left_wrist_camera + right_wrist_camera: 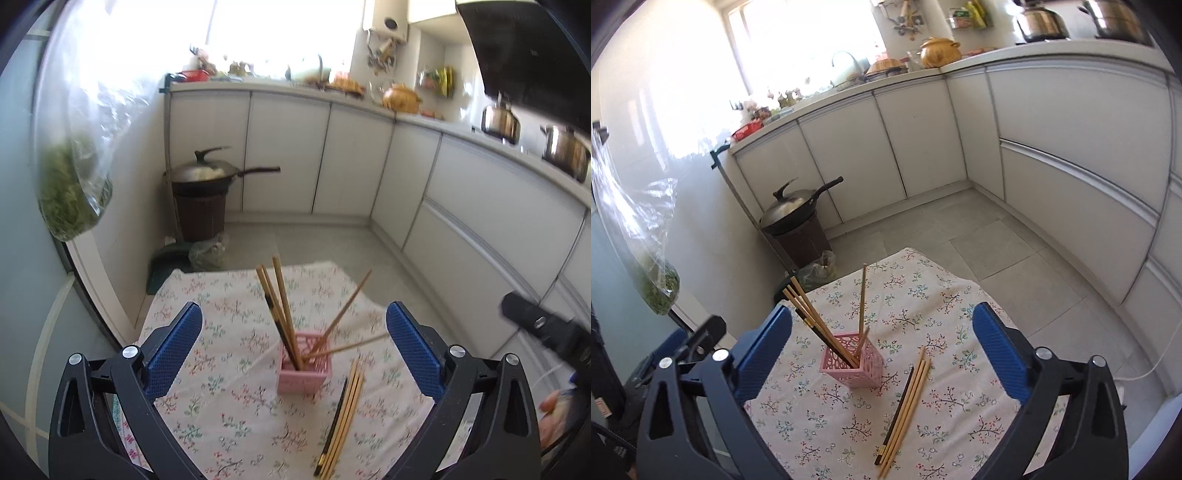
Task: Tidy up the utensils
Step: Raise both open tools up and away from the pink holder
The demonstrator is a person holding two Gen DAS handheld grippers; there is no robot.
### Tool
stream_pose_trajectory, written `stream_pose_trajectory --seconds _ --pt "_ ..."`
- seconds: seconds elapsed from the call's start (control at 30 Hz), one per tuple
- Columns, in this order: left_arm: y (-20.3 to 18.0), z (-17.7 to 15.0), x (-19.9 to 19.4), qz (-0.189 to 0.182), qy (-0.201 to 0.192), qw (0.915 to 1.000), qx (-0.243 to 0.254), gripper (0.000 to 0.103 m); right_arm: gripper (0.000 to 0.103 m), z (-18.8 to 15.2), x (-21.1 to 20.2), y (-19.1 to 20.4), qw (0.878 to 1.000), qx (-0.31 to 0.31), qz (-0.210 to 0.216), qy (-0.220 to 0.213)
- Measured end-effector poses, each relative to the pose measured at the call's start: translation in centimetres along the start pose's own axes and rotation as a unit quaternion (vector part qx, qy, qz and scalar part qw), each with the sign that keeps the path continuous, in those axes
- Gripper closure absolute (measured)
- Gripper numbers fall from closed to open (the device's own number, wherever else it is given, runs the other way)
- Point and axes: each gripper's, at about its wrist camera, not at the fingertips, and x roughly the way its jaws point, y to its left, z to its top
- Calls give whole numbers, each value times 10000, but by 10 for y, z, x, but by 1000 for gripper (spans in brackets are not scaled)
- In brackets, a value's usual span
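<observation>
- Left wrist view: your left gripper (293,343) has its blue-padded jaws spread wide with nothing between them, hanging above the table.
- In the right wrist view your right gripper (882,343) is just as wide open and just as empty.
- Straight ahead of both sits the small pink perforated plastic holder (304,374), upright on the floral tablecloth (221,406). Several wooden chopsticks (280,295) already stand in it, leaning apart in different directions.
- The loose bundle of tan wooden chopsticks with one dark one (905,400) lies flat on the cloth just beside the holder, on its right side and nearer to you.
- Its long axis runs roughly along your line of sight, tips toward the holder, butt ends toward you.
- From your left gripper the bundle lies right of centre; from your right it sits nearly centred between the jaws, so judge the right hand the better placed one.
- Closing across that long axis should need little wrist turn, since the jaws already straddle it side to side.
- Beyond the table: a covered black wok (792,210) on a dark bin, and white cabinets (886,140).
</observation>
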Motion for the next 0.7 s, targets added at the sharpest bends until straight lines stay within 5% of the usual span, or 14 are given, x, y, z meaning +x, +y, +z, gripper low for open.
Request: stream_pose_trajectory --seconds 0.2,0.4,0.6,0.7 --pt "-21 -48 36 9 860 9941 657 7 7 -25 4 -67 9959 848 -13 316" --pt "-72 -126 68 -301 1815 9709 1535 7 7 -56 19 -135 9849 1582 -353 602" --pt "-153 -191 86 -470 1874 9344 2993 7 7 -56 10 -184 9703 2314 -216 675" --pt "-183 -195 100 -350 1635 9316 3227 7 7 -55 2 -194 9705 2313 -246 628"
